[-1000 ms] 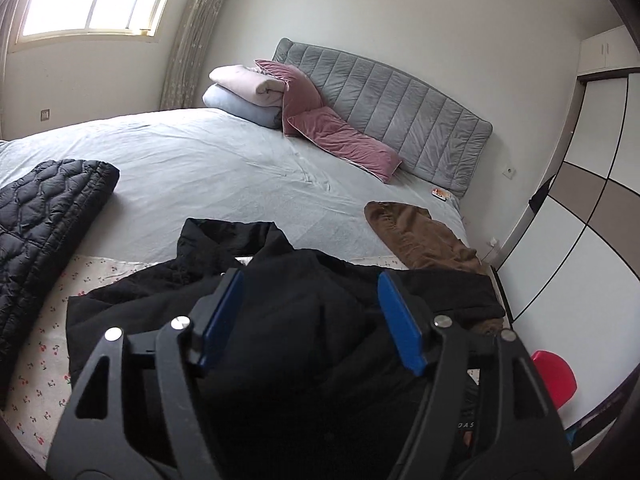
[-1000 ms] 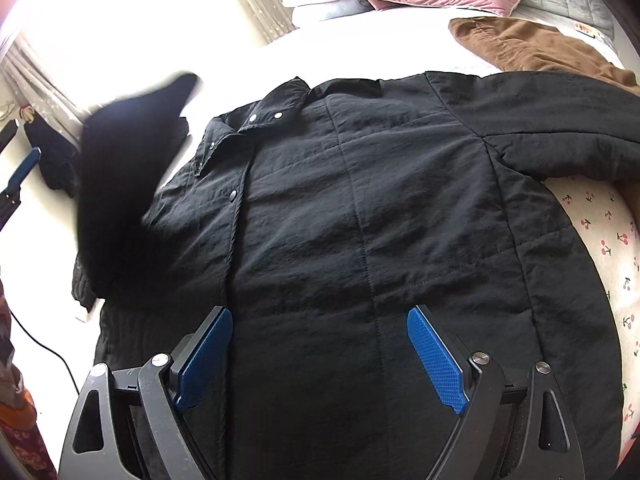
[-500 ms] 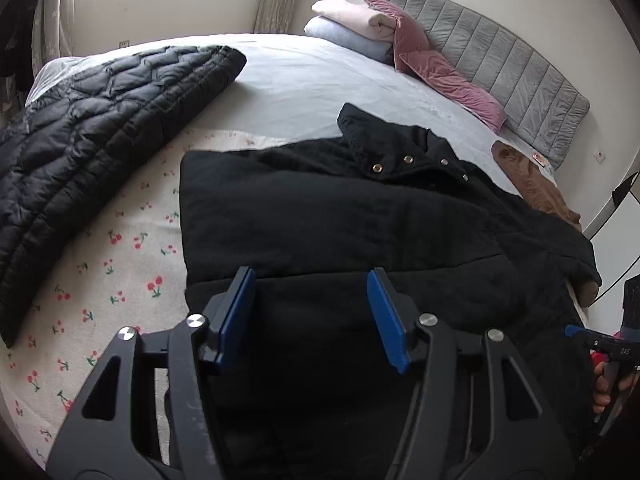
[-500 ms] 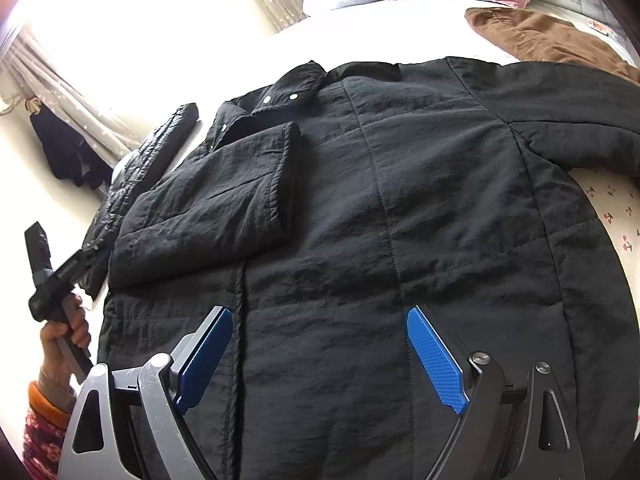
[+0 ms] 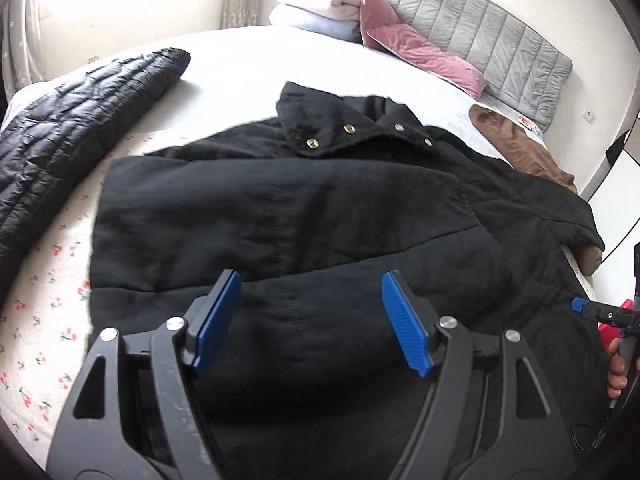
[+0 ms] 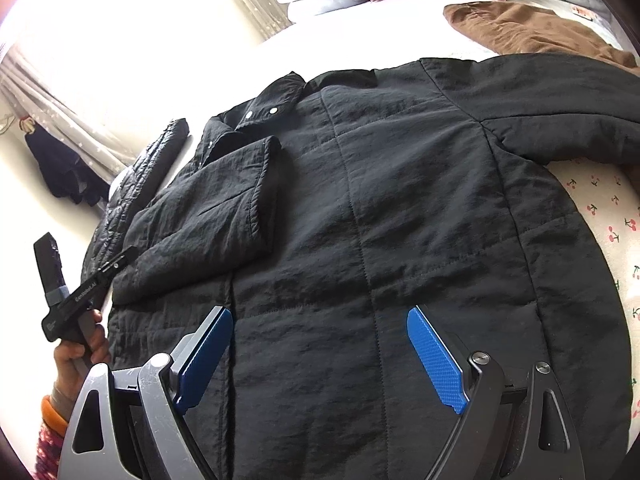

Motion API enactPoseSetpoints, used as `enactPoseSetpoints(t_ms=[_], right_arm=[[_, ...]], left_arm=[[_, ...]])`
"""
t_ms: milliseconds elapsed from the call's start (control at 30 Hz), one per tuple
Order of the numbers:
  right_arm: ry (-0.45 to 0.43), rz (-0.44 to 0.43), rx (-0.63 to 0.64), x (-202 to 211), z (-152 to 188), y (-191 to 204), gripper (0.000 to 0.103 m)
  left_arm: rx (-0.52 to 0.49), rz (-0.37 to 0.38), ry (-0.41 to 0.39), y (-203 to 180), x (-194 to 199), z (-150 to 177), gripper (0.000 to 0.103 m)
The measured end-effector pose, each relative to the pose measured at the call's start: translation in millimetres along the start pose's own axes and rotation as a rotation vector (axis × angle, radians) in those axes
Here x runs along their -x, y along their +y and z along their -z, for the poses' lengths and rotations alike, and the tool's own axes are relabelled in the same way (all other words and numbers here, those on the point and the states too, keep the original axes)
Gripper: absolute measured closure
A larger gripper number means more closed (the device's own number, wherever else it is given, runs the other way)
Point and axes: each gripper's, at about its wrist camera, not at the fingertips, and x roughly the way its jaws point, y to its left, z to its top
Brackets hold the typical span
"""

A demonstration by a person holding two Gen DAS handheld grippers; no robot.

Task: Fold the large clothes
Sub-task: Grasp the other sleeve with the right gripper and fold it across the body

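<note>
Black crinkled nylon jacket (image 6: 400, 220), sleeve (image 6: 208, 220) folded across, both claws agape, empty.

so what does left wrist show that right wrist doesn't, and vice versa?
Left wrist only: the left gripper open over the hem, the grey headboard nearly whole, and the right hand at frame edge.

Right wrist only: the right gripper open, the far sleeve still spread out, dark clothes hanging by the curtain, and the left hand.

Both: the black jacket with one sleeve folded across, the quilted coat, the brown garment, the pink pillows.
</note>
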Motion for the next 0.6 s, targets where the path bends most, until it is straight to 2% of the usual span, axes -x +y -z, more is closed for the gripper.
enactPoseSetpoints(t_ms=[67, 100, 133, 167, 233, 400, 533, 600], right_arm=[[-0.014, 0.012, -0.006, 6.7, -1.6, -3.8, 0.013], [-0.018, 0.008, -0.018, 10.2, -2.2, -7.4, 0.013], [-0.018, 0.0, -0.029, 13.0, -2.8, -10.6, 0.013], [-0.018, -0.004, -0.037, 16.0, -4.2, -14.1, 0.013], [-0.037, 0.009, -0.046, 24.6, -7.2, -21.3, 0.013], [-0.108, 0.023, -0.135, 56.6, -15.0, -55.2, 0.013], [-0.172, 0.082, -0.205, 84.7, -23.4, -91.8, 0.013], [-0.201, 0.116, -0.238, 98.9, -29.3, -113.7, 0.013]], left_arm=[[-0.038, -0.016, 0.101, -17.9, -28.3, 7.7, 0.018], [-0.103, -0.071, 0.109, -30.0, -35.8, 11.6, 0.013], [-0.178, -0.136, 0.102, -44.4, -38.6, 13.7, 0.013], [-0.226, -0.17, 0.101, -55.7, -38.9, 14.0, 0.013], [-0.268, -0.186, 0.109, -75.3, -32.2, 9.8, 0.013], [-0.246, -0.142, 0.058, -118.1, 12.6, 3.2, 0.013], [-0.199, -0.046, 0.028, -138.1, 48.0, 12.3, 0.001], [-0.187, -0.02, 0.03, -147.0, 58.4, 19.7, 0.001]])
